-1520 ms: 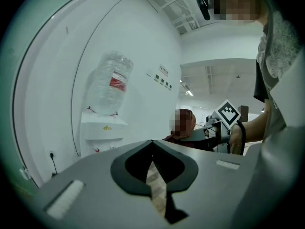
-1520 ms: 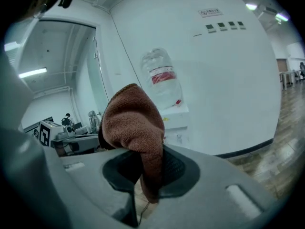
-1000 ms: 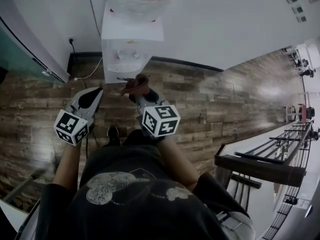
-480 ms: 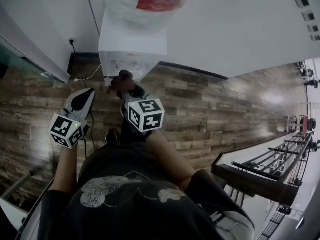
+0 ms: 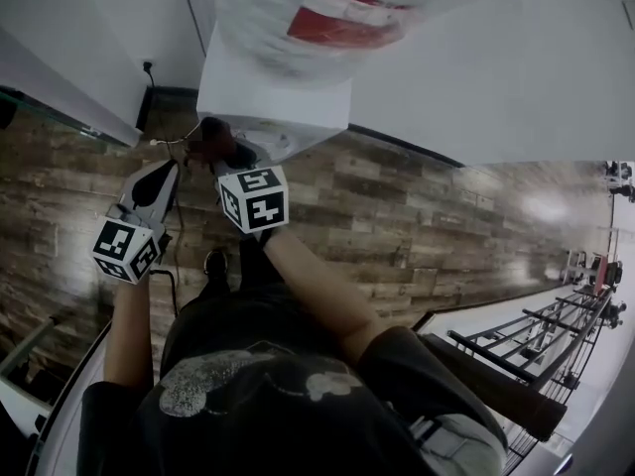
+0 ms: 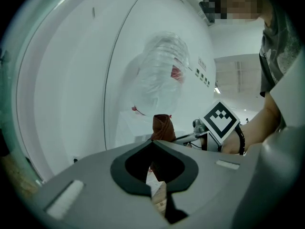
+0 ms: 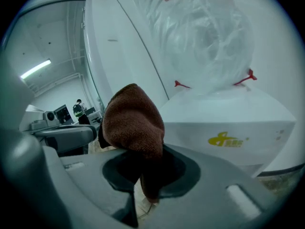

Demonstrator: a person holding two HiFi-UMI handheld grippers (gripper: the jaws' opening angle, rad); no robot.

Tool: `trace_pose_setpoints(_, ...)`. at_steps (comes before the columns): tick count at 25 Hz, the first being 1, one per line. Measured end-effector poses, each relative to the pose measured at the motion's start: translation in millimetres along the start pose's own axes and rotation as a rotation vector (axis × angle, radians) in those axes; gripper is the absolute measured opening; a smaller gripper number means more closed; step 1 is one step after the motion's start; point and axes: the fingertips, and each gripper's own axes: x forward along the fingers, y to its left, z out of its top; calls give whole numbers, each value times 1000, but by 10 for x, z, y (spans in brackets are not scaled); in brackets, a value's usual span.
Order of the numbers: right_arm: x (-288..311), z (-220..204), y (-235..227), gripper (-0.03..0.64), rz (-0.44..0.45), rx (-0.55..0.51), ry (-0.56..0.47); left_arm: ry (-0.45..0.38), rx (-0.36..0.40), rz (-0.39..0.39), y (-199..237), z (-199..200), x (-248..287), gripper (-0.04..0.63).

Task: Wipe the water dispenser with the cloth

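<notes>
While the right gripper (image 5: pixel 226 159) is clamped on the bunched brown cloth (image 5: pixel 211 139), the cloth sits close by the near left corner of the white water dispenser (image 5: pixel 278 92), below its plastic-wrapped bottle (image 5: pixel 327 13). Further left, the left gripper (image 5: pixel 159 178) hangs above the wooden floor (image 5: pixel 397 206), its jaws together and holding nothing.

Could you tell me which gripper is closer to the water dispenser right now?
Right. The right gripper holds the cloth close to the water dispenser; the left gripper sits farther back.
</notes>
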Motion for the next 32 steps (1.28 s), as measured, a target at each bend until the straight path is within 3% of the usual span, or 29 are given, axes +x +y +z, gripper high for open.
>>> trace_pose_setpoints(6,328,-35,-29,58,27,-14,46,12,-32,66,271,-72,122,17)
trace_pose_setpoints(12,489,-79,-66,59,51,-14,74,44,-49,66,364,-147,225,17)
trace_pose_setpoints(19,284,-30,-203,60,32,47,21,63,-40,10,232,-167,345,17)
trace_pose_setpoints(32,-376,-89,-933,60,-140,156,-70,88,-6,-150,-314,-179,641,17)
